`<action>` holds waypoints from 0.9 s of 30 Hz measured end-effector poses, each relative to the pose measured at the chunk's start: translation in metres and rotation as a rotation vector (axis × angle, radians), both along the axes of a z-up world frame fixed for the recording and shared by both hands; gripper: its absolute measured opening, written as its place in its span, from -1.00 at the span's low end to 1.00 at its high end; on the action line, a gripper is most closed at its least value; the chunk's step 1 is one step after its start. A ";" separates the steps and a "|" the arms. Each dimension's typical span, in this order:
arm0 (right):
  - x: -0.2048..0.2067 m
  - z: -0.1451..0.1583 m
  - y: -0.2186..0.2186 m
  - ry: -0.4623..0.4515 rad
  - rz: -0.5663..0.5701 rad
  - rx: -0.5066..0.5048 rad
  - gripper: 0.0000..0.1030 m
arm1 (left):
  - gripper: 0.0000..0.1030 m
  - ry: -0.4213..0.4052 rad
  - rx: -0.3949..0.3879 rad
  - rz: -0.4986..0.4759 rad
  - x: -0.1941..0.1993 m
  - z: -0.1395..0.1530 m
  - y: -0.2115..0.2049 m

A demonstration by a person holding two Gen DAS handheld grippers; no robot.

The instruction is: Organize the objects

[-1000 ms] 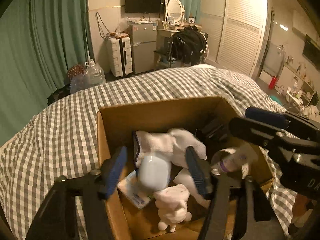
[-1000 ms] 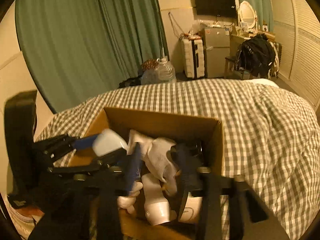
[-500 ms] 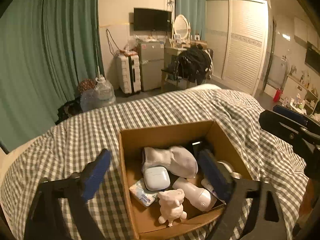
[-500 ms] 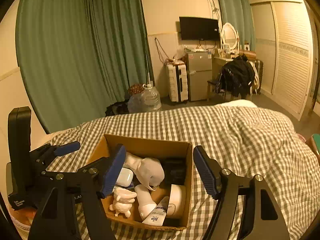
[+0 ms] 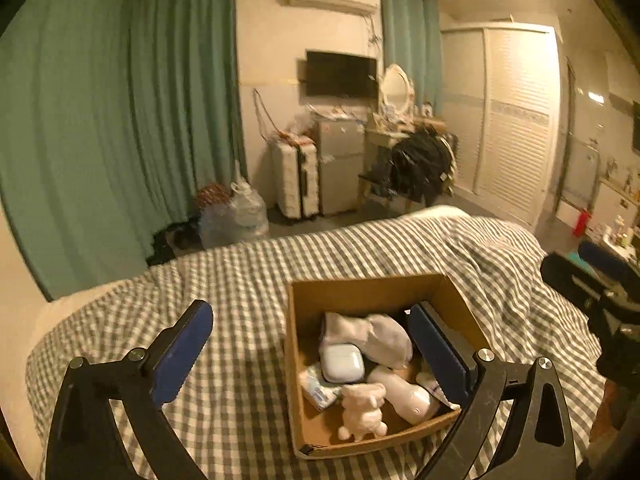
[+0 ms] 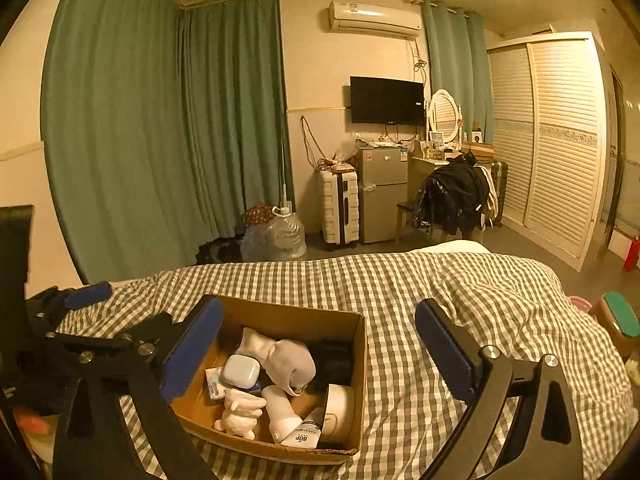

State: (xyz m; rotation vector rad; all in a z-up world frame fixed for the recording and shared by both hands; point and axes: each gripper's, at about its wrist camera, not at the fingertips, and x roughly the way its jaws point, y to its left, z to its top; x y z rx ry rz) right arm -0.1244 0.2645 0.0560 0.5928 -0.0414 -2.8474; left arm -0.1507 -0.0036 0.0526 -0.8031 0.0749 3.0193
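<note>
An open cardboard box (image 5: pixel 360 290) (image 6: pixel 360 356) sits on a checked bedspread (image 5: pixel 240 280) (image 6: pixel 400 280). Inside it lie a white earbud case (image 5: pixel 343 362) (image 6: pixel 241 372), a white figurine (image 5: pixel 362 410) (image 6: pixel 240 410), a white bottle (image 5: pixel 404 394) (image 6: pixel 280 408), a tube (image 6: pixel 306 432), a tape roll (image 6: pixel 338 410), a grey sock bundle (image 5: pixel 370 336) (image 6: pixel 284 360) and a small packet (image 5: pixel 316 390). My left gripper (image 5: pixel 314 354) is open and empty, held back above the box's left side. My right gripper (image 6: pixel 320 354) is open and empty above the box.
Green curtains (image 6: pixel 160 140) hang at the left. A white suitcase (image 6: pixel 340 208), a small fridge (image 6: pixel 382 192), water jugs (image 6: pixel 280 238), a chair with a black jacket (image 6: pixel 452 196) and a louvred wardrobe (image 6: pixel 560 140) stand beyond the bed.
The left gripper let the earbud case go into the box and the right gripper released its item. Both grippers opened wide and pulled back and up from the box.
</note>
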 end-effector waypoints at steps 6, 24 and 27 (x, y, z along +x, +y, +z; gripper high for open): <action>0.001 -0.010 0.013 -0.015 -0.025 -0.012 0.93 | 1.00 0.083 0.000 0.040 0.023 0.007 0.002; 0.001 -0.041 0.021 -0.063 -0.073 0.043 0.93 | 1.00 0.087 0.010 0.150 0.045 -0.015 0.001; 0.002 -0.041 0.020 -0.065 -0.074 0.048 0.93 | 1.00 0.074 -0.001 0.144 0.044 -0.017 0.004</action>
